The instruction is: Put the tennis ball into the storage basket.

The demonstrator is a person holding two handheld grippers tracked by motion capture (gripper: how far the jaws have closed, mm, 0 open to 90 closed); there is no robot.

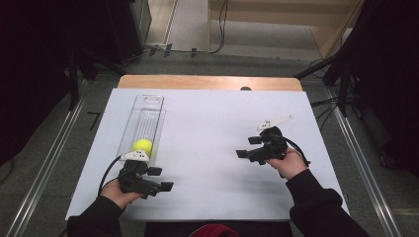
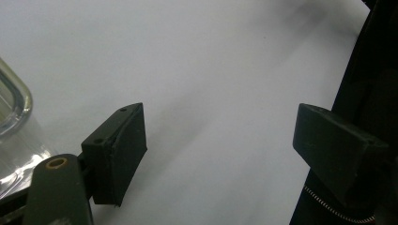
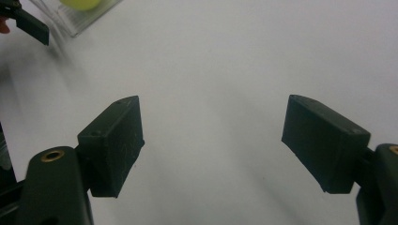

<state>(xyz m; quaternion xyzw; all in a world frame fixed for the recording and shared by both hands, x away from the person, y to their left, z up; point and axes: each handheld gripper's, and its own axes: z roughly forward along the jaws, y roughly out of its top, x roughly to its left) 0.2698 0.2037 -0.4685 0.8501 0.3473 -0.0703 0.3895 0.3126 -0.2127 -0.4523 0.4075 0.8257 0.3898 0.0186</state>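
From the high view, a yellow ball (image 1: 143,145) lies inside a long clear tube container (image 1: 143,123) at its near end, the end toward the person. The left gripper (image 1: 160,179) rests just beside that near end, its jaws released and pointing away from the container with nothing between them. The right gripper (image 1: 248,147) hovers well apart from the container, across the bare white table (image 1: 207,123), jaws also spread and empty. The likeliest slip, as I judge it: the container is light and lies loose on its side, so a careless nudge at its near end could set it skating or rolling off line, and the ball (round and free inside) would run toward the far end. The left gripper's trailing cable also curls close to the container.

In the left gripper view, the container's rounded clear rim (image 2: 14,101) sits just beside the left-hand jaw, close enough to be clipped on a turn.

In the right gripper view, the ball (image 3: 80,3) and container (image 3: 77,21) lie far off at the top left, the left gripper's jaw tip (image 3: 32,26) beside them; nothing stands between but open table.
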